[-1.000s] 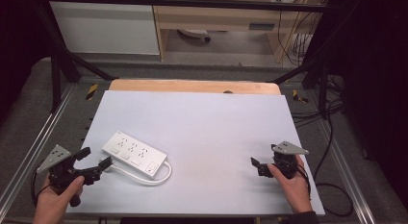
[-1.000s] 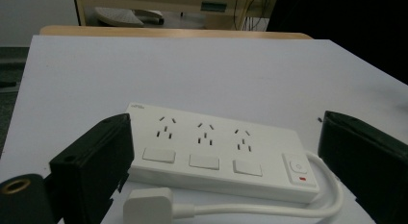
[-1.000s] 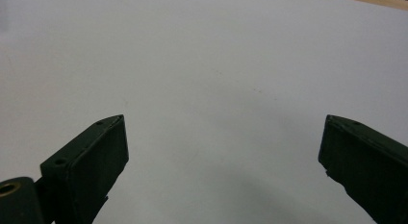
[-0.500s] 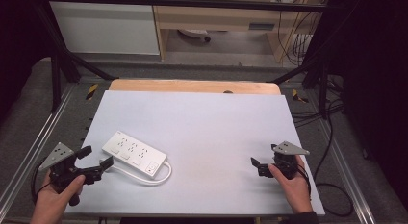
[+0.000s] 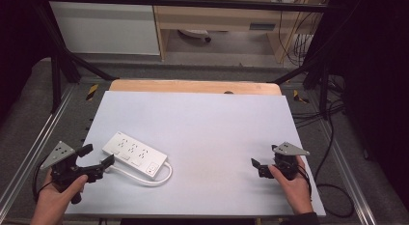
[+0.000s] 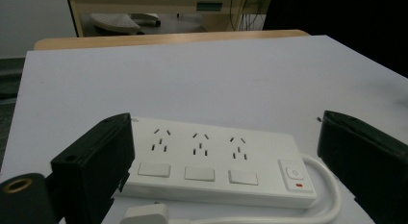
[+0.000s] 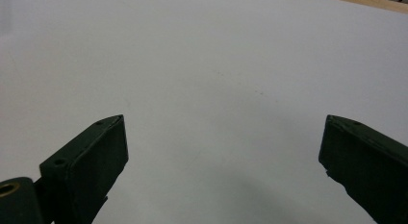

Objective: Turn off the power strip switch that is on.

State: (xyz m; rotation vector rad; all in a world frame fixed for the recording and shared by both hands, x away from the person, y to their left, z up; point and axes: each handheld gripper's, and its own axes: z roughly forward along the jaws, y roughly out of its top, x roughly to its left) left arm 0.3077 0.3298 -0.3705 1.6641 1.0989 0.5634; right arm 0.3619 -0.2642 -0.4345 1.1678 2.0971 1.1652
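A white power strip (image 5: 135, 155) with three sockets lies flat at the table's front left, its cable (image 5: 159, 179) looping along its near side. My left gripper (image 5: 98, 155) stands open just left of the strip, jaws pointed at its end and clear of it. In the left gripper view the strip (image 6: 216, 166) lies between and beyond the spread jaws of the left gripper (image 6: 226, 120), with its plug (image 6: 144, 214) in front. My right gripper (image 5: 263, 155) is open at the front right, low over bare table. The right gripper (image 7: 225, 120) has nothing between its jaws.
The pale grey table top (image 5: 202, 123) ends in a wooden strip (image 5: 193, 86) at the far edge. Metal frame rails (image 5: 29, 157) run along both sides, with cables (image 5: 333, 191) on the floor to the right.
The left gripper has shifted very slightly beside the strip. The right gripper and the power strip have stayed where they were.
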